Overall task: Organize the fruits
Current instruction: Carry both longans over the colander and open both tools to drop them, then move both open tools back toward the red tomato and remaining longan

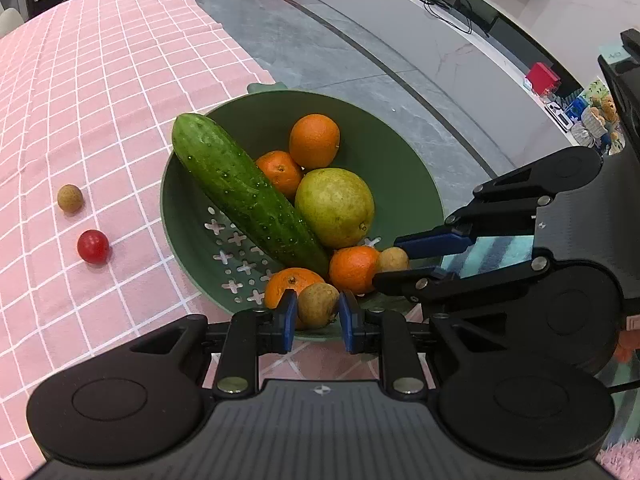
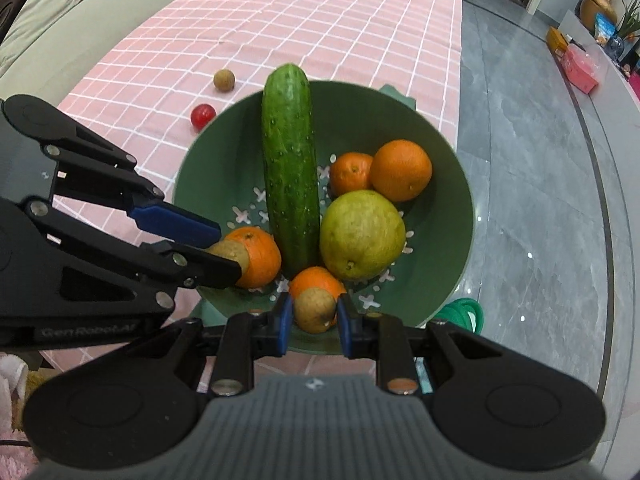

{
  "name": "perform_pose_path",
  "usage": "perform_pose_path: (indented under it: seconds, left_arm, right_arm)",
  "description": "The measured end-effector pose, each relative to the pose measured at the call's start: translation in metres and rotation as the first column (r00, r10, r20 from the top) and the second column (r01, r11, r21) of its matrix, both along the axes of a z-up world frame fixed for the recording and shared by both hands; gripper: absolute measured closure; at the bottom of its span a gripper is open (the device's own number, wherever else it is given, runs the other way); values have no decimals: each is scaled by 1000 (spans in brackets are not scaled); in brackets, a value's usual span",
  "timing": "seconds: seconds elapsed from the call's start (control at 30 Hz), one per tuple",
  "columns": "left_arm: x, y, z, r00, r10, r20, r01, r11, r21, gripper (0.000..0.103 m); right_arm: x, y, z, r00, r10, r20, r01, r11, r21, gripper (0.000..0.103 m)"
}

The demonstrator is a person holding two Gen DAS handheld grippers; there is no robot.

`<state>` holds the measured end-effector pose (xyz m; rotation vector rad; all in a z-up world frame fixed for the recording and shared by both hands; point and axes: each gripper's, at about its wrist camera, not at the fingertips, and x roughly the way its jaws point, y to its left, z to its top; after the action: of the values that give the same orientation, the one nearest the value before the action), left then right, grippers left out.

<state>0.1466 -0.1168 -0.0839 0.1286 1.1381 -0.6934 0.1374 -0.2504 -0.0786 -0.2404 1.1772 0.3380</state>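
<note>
A green colander bowl on the pink checked cloth holds a cucumber, a green pear and several oranges. My left gripper is shut on a brown longan over the bowl's near rim; it also shows in the right wrist view. My right gripper is shut on another brown longan above the bowl's near rim; it also shows in the left wrist view. A loose longan and a cherry tomato lie on the cloth.
The pink cloth covers the table to the left of the bowl. Grey floor lies beyond the table edge. A green ring object sits by the bowl. A sofa stands at the far left.
</note>
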Motion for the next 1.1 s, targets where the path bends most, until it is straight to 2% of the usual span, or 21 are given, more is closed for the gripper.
perform_pose_path:
  seconds: [0.37,0.43,0.5,0.57,0.63,0.7,0.8,1.1]
  left_arm:
    - [1,2,3,1000,1,-4,-1,1000,-15,75]
    - [0,4,7,1000,8,9,-8,1000,-20,68]
    - [0,8,12,1000,19,19,-18,999,-32,60]
    - [0,13,19,999,30,27,-28,998,-61,53]
    - [0,17,27,998,40,40,-36,996,-87,52]
    - [-1,23,35,996,56,64,-50,994,-101,50]
    - [-1,33,46,991,87,97,-76,991,-109,49]
    - [2,81,73,950,241,197,-225,969,-102,49]
  right_arm:
    - [2,0,-2,1000,6,1,-6,1000,-21,82]
    - [3,-1,1,1000,5,10,-5,1000,-24,79]
    - [2,-2,6,1000,3,25,-2,1000,-31,71]
    - [2,-4,12,999,-6,44,8,999,-34,70]
    - [2,-4,20,998,-14,65,16,999,-34,65]
    - [0,-3,28,995,-16,99,20,999,-41,52]
    - [-1,0,40,989,-16,144,23,999,-45,46]
    - [-3,28,76,959,32,282,-19,999,-47,41]
